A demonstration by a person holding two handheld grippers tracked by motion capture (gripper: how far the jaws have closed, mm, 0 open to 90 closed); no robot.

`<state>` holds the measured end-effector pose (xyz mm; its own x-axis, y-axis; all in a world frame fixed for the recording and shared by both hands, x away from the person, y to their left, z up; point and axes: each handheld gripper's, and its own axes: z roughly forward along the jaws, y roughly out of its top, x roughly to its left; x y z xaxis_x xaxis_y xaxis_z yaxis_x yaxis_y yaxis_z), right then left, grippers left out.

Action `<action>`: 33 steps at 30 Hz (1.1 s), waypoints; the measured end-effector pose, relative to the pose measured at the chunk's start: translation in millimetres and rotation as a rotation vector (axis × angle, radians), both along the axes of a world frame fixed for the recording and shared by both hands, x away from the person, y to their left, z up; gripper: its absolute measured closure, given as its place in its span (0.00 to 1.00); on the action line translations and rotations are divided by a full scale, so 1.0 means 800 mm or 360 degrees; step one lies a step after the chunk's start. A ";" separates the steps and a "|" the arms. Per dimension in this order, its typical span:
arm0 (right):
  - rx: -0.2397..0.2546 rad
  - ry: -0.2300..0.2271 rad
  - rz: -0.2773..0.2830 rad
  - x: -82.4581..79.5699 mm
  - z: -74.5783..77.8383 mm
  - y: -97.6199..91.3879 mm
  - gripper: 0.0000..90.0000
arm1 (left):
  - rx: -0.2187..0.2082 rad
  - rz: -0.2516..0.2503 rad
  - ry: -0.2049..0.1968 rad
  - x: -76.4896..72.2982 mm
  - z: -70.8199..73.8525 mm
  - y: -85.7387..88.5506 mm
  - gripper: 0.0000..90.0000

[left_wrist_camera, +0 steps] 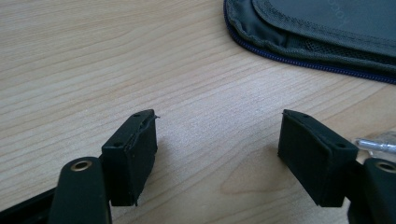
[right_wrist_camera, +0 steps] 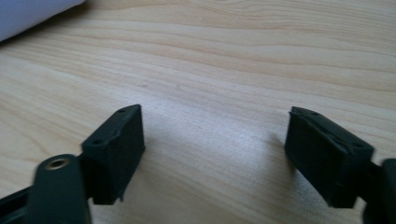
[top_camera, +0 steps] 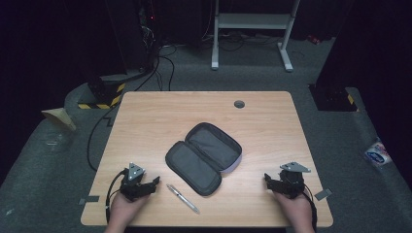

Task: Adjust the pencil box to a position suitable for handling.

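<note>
A: Nearest the person, the left gripper [top_camera: 154,181] rests low on the bench [top_camera: 145,111], jaws apart with nothing but bare wood between them. The right gripper [top_camera: 267,178] sits the same way at the other near corner, jaws likewise spread and empty.

B: And the pen [top_camera: 183,198]?

A: It lies on the bench just beyond and to the inner side of the left gripper, well apart from the right one. So the left hand [top_camera: 124,211] is clearly the nearer. In the left gripper view, one silver end of the pen [left_wrist_camera: 376,143] pokes in just past the jaw at that picture's right edge.

B: How does the pen's long axis run?

A: Diagonally: one end points toward the open pencil case [top_camera: 203,158], the other toward the near edge of the bench. The left gripper would probably have to swing inward and turn to close across the barrel rather than along it.

B: The case itself?

A: Mid-bench, farther off, unzipped and lying flat with both halves open. Its near half sits just beyond the pen, close but not touching, as far as the high view shows.

B: Anything hard to read?

A: The case's inside is dark; whether anything lies in it cannot be told. In the right gripper view only a pale corner [right_wrist_camera: 32,14] enters at top left, most likely the case's outer side.
</note>
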<state>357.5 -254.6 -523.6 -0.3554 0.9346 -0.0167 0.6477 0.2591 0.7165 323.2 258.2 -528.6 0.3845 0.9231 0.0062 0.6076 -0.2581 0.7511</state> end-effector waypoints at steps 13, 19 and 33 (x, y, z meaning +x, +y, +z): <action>0.0051 -0.0045 0.0103 -0.017 0.009 0.018 0.50 | 0.0000 0.0000 -0.0001 0.000 0.000 0.000 0.31; 0.0076 -0.0102 0.0158 -0.011 0.023 0.040 0.53 | -0.0001 -0.0001 -0.0001 0.000 0.000 0.000 0.32; 0.0117 -0.0136 0.0231 0.041 0.062 0.086 0.53 | 0.0002 -0.0007 -0.0003 0.000 0.000 0.000 0.32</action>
